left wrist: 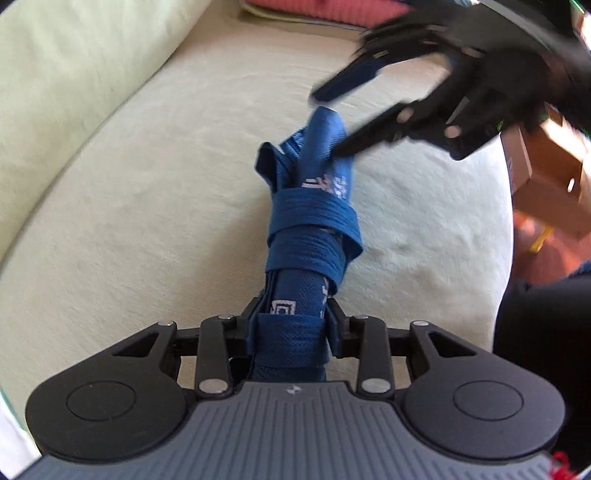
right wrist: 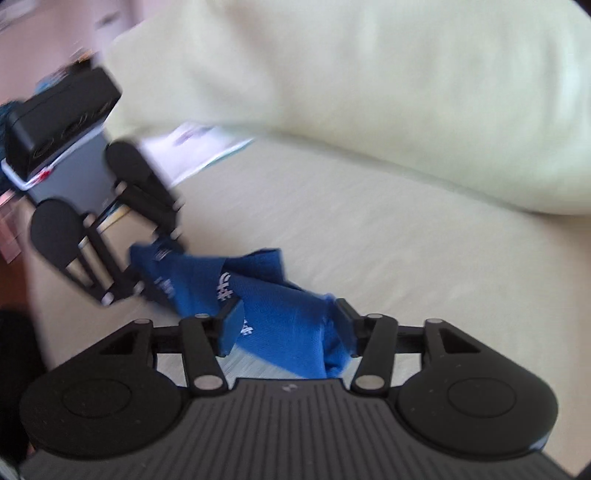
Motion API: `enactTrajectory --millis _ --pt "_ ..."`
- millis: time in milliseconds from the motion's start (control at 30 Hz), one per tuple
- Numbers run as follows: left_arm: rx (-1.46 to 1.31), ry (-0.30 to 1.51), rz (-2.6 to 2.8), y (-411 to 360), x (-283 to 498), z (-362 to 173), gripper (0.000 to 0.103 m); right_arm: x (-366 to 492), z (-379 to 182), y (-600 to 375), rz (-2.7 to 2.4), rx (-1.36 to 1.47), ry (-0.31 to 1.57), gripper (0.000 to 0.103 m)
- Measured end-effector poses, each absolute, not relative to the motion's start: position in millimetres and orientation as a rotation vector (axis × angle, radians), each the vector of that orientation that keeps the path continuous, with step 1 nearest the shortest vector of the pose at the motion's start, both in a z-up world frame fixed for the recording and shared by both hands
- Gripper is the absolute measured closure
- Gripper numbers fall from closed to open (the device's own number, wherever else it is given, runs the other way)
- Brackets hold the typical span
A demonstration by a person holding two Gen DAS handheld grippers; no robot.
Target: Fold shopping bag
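Bag is basically folded: blue shopping bag is rolled into a tight bundle with its own strap wrapped around the middle, white lettering showing. It lies on the pale sofa cushion, held at both ends. My read: folding and wrapping are done, what's left is securing the loose strap end or tucking the flared far end, then setting it down. Can't see whether the strap end is tucked.

Left hand-held gripper: partly closed, clamped on the near end of the bundle, pads pressing the fabric from both sides. Bundle runs away from it along the cushion.

Right hand-held gripper: jaws partly apart, the far end of the bundle sits between them. Right finger looks sunk into the fabric, left pad is at the fabric's edge. Blurred, so I can't tell whether it actually pinches or just straddles. From the left wrist view its lower finger touches the bundle's far end, upper finger clear above it.

Beyond the bundle: sofa back cushion, pink item behind that.
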State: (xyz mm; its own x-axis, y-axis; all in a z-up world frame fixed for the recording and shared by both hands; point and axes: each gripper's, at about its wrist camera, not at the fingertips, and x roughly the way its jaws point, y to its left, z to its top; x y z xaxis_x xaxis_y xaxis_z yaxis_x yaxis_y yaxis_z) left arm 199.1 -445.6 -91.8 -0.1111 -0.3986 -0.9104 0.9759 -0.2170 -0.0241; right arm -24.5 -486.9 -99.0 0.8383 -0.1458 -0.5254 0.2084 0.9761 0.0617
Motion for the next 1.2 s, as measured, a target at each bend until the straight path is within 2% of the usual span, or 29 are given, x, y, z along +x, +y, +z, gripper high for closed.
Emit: enactTrajectory --millis 100,167,233,333,367,467,600,733,1000,1133,1200 --pt "0.932 0.923 -1.599 -450.5 217.9 -95.0 0.060 -40.2 -103.8 -468.1 -0.170 0.225 0.424 0.059" --pt "0.906 0.966 -1.614 -453.3 226.5 -95.6 0.058 -35.2 -113.7 -458.4 -0.145 0.266 0.434 0.073" --pt "0.879 1.007 -1.617 -455.2 234.3 -96.4 0.057 -20.4 -133.0 -448.6 -0.152 0.309 0.448 0.076" --pt "0.820 1.070 -1.579 -456.9 252.9 -100.6 0.050 5.1 -160.5 -449.3 -0.211 0.367 0.468 0.081" --pt "0.805 1.086 -1.572 -456.7 258.4 -100.9 0.049 10.0 -165.0 -450.6 -0.225 0.364 0.474 0.087" --pt "0.791 1.109 -1.569 -453.9 271.5 -97.3 0.049 20.6 -169.3 -450.5 -0.231 0.302 0.507 0.089" --pt "0.809 1.090 -1.584 -445.0 283.0 -81.4 0.051 26.9 -171.9 -443.8 -0.221 0.234 0.519 0.089" --pt "0.646 1.099 -1.641 -440.2 302.3 -64.7 0.048 24.5 -172.1 -434.4 -0.246 0.189 0.501 0.089" --pt "0.569 1.287 -1.608 -474.5 295.9 -126.5 0.045 23.7 -171.2 -432.9 -0.263 0.210 0.490 0.089" --pt "0.473 1.319 -1.541 -467.0 298.2 -128.6 0.048 19.3 -167.3 -444.9 -0.271 0.342 0.467 0.089" --pt "0.425 1.332 -1.506 -462.6 298.5 -129.5 0.048 5.5 -161.1 -456.7 -0.344 0.552 0.442 0.083"
